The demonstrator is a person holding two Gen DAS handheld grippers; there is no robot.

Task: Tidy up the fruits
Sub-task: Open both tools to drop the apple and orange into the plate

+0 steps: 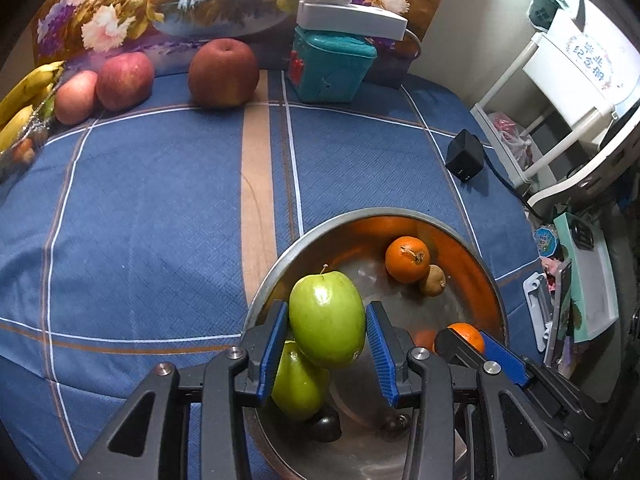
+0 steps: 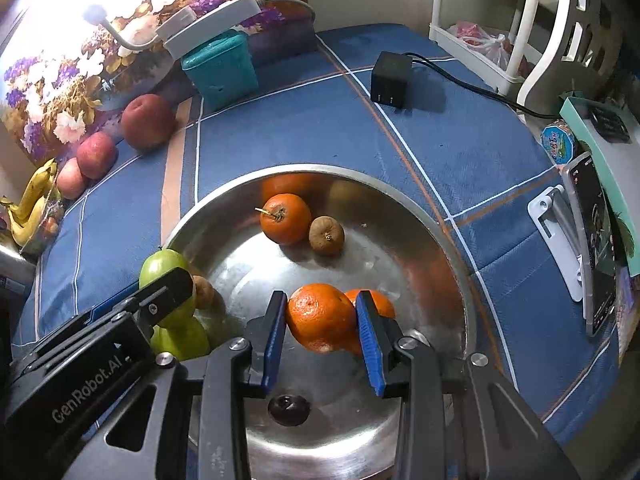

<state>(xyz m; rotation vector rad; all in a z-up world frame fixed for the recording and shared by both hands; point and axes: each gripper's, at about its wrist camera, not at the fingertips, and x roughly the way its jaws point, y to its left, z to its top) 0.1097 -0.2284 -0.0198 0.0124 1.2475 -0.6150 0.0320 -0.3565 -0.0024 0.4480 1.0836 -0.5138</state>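
We see the left gripper (image 1: 327, 354) over the metal bowl (image 1: 472, 248), its blue pads clamped on a green apple (image 1: 326, 318); a second green apple (image 1: 298, 384) lies beneath, at the bowl's left edge. The right gripper (image 2: 322, 338) has its jaws closed against an orange (image 2: 320, 316), with another orange (image 2: 380, 304) just behind. Farther in the bowl we note a stemmed orange (image 2: 285, 218) touching a small brown fruit (image 2: 327, 235). Three red apples (image 1: 223, 73) and bananas (image 1: 24, 92) sit at the far edge of the blue cloth (image 1: 160, 208).
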